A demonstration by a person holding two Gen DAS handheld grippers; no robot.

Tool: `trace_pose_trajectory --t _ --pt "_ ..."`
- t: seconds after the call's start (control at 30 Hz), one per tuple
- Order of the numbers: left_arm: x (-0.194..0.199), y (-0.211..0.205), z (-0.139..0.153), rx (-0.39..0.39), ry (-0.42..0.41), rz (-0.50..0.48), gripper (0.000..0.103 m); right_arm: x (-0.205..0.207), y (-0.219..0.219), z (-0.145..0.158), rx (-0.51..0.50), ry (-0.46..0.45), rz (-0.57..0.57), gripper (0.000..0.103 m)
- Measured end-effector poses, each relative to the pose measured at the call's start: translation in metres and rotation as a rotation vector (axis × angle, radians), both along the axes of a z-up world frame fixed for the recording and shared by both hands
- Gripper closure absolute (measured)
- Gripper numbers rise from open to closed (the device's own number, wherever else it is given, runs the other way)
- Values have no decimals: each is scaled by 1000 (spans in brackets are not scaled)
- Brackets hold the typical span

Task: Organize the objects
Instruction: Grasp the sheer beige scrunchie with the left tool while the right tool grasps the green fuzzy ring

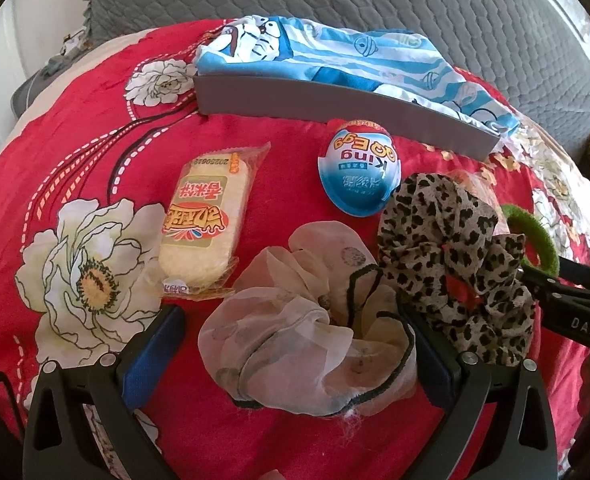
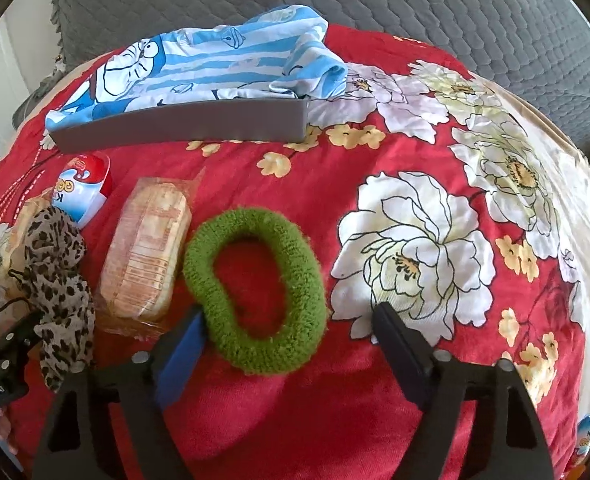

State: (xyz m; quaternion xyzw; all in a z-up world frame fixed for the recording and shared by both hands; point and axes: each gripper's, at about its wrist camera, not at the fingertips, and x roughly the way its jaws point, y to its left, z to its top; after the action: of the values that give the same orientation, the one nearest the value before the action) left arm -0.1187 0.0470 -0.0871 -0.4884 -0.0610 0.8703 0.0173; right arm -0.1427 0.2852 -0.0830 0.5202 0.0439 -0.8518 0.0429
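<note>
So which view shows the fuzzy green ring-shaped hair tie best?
The right wrist view: the fuzzy green hair tie lies whole on the red floral bedspread, between the open right gripper fingers. The left wrist view shows only an arc behind the leopard-print fabric scrunchie.

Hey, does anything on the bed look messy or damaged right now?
The blue striped cartoon cloth lies crumpled in the grey tray, spilling over its edges. The sheer cream scrunchie between the open left gripper fingers has frayed threads along its lower edge. Nothing looks spilled.
</note>
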Motion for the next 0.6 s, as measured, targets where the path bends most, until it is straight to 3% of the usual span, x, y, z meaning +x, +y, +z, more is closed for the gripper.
trace_pose_trajectory --t 0.17,0.27,0.43,0.6 --pt "1 3 1 11 4 -21 9 1 -3 1 -8 -2 26 39" --pt "0 4 3 31 6 -45 24 2 -7 1 -19 -11 53 53" --pt "1 9 5 56 8 -84 41 4 -9 1 -21 -20 65 58" --pt "2 10 8 90 16 -111 60 4 -13 4 -48 -33 82 78"
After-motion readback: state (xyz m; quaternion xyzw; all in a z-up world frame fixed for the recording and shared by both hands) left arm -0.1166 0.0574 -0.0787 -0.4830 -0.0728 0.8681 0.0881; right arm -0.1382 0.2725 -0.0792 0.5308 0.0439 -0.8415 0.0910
